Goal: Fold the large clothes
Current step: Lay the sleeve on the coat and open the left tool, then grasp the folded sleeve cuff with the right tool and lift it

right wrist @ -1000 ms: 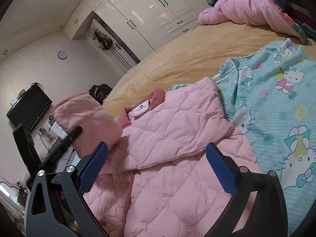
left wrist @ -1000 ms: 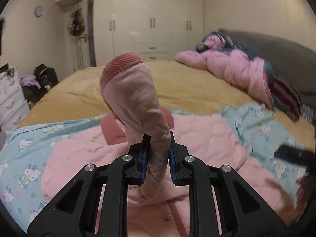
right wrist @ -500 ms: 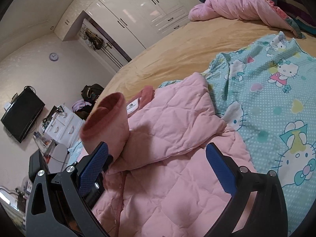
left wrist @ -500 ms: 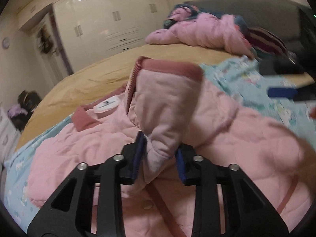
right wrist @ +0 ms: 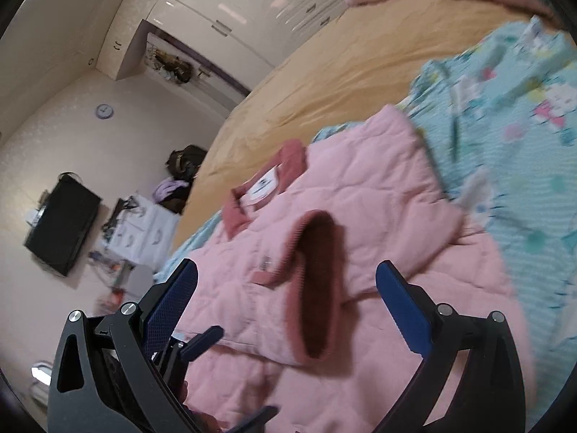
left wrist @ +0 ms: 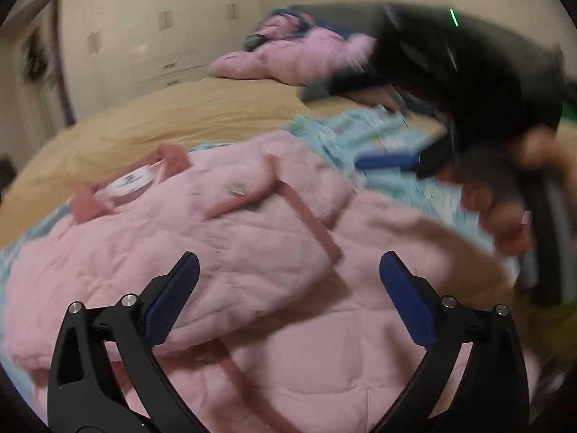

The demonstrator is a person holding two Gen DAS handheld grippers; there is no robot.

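A pink quilted jacket (left wrist: 252, 238) lies front-up on the bed, its dark pink collar and white label (left wrist: 131, 180) at the far left. One sleeve (right wrist: 317, 288), with a ribbed dark pink cuff, lies folded across the jacket's chest. My left gripper (left wrist: 288, 259) hovers just above that sleeve with its jaws opening wide; the sleeve lies below them and neither pad touches it. My right gripper (right wrist: 286, 265) is open over the same sleeve, holding nothing. It shows blurred at the right of the left wrist view, in a person's hand (left wrist: 505, 209).
A teal cartoon-print blanket (right wrist: 505, 108) lies under and to the right of the jacket on a mustard sheet (left wrist: 180, 115). A heap of pink clothes (left wrist: 295, 57) sits at the bed's head. White wardrobes (right wrist: 252, 7), a television (right wrist: 61, 223) and a dresser stand beyond the bed.
My left gripper lowered the raised sleeve onto the jacket's chest and let go, its jaws spreading wide. The right gripper swung left over the jacket.
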